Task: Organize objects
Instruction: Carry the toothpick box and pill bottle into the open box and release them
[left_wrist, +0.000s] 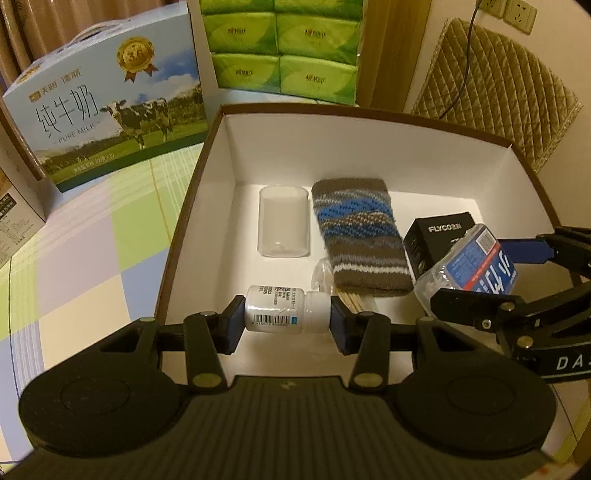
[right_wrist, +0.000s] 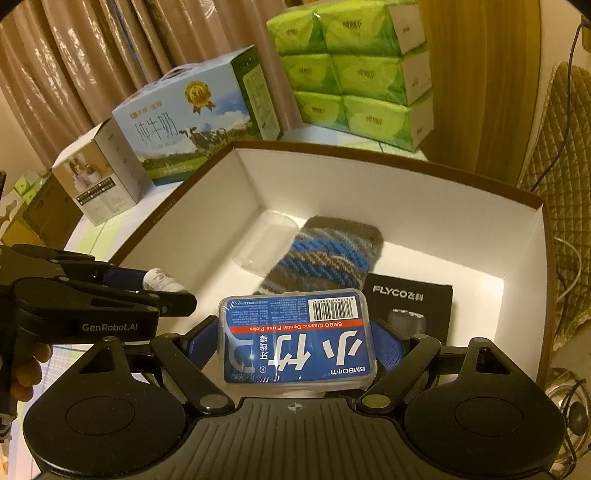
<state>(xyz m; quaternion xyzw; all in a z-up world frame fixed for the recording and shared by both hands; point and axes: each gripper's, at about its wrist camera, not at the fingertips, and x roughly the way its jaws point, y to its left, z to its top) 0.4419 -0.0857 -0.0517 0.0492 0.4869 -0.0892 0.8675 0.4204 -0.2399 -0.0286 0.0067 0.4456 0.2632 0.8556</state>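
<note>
My left gripper (left_wrist: 287, 320) is shut on a small white bottle (left_wrist: 286, 309), held sideways over the near part of the open white box (left_wrist: 332, 140). My right gripper (right_wrist: 295, 341) is shut on a blue dental floss pick case (right_wrist: 297, 338), held above the box's near right side; the case also shows in the left wrist view (left_wrist: 467, 266). In the box lie a clear plastic container (left_wrist: 283, 226), a striped knitted pouch (left_wrist: 360, 236), a black FLYCO box (right_wrist: 408, 310) and some wooden sticks (left_wrist: 352, 301) in a clear wrapper.
A milk carton (left_wrist: 107, 110) and stacked green tissue packs (left_wrist: 284, 44) stand behind the box on a checked tablecloth (left_wrist: 85, 266). A small white carton (right_wrist: 98, 177) stands at the left. A quilted cushion (left_wrist: 495, 96) leans at the right.
</note>
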